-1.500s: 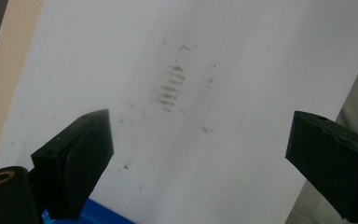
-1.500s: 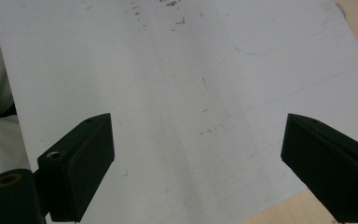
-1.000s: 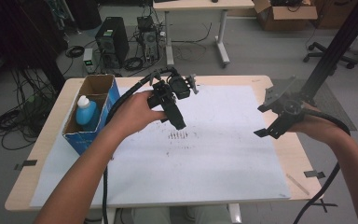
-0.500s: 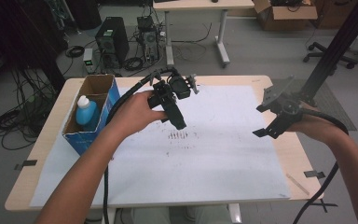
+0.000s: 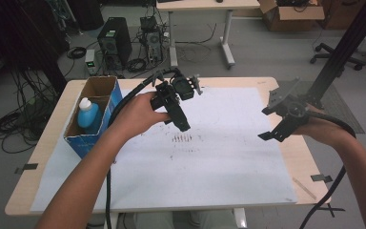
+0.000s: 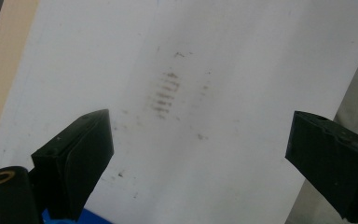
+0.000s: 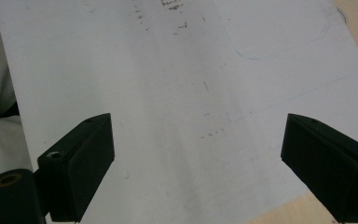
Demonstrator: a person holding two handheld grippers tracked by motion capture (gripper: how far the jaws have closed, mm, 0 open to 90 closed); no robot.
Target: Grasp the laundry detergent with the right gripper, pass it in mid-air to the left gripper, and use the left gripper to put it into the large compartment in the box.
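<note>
The thing nearest our left hand-held gripper (image 5: 183,125) is the cluster of brown marks (image 5: 183,138) on the white sheet (image 5: 219,162) covering the surface (image 5: 52,143); in the left gripper view the marks (image 6: 165,93) lie ahead of the jaws, between them and apart from both. We judge the work barely begun: the marks look untouched, and the blue bottle (image 5: 88,113) stands upright in the open cardboard box (image 5: 106,86) at the sheet's left edge, well apart from either gripper. Our left hand-held gripper stands wide open and empty above the sheet. Our right hand-held gripper (image 5: 272,132) hangs over the sheet's right edge, jaws spread wide, gripping nothing, bare paper (image 7: 191,140) between them.
</note>
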